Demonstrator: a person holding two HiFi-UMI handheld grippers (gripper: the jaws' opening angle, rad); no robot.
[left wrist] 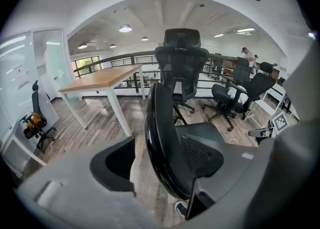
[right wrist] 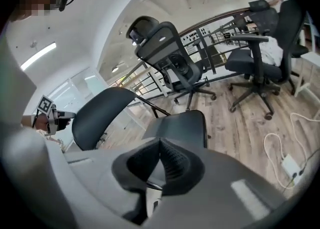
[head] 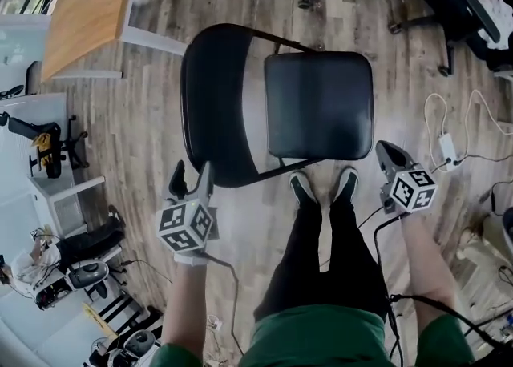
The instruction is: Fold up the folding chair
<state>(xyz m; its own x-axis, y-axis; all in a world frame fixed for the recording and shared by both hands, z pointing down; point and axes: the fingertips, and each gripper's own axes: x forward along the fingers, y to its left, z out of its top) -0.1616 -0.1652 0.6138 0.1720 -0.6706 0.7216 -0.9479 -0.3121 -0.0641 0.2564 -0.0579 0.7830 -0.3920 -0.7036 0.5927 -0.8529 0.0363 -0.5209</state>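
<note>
We see an evenly bright room: lamps (left wrist: 125, 28) glow high above the left gripper (left wrist: 157, 163), and daylight enters a window (left wrist: 85, 65) far ahead to its left. The chair (head: 319, 105) seat carries a soft sheen, with faint shadow beneath. Both gripper views bend toward dark round edges; the bodies of the left gripper and the right gripper (right wrist: 159, 158) blur nearest the lens.

The black metal folding chair (head: 319, 105) has a glossy black backrest and a matte black padded seat. Under it lies the grey-brown wood-plank floor (head: 152, 125). Beyond the chair, the pale orange-brown wooden counter (head: 88, 5) has white legs. The left hand-held gripper (head: 192, 177) and the right hand-held gripper (head: 390, 157) are grey, with black pads and white cubes bearing black square markers. Right of the chair lies a white power cable (head: 447, 147).
</note>
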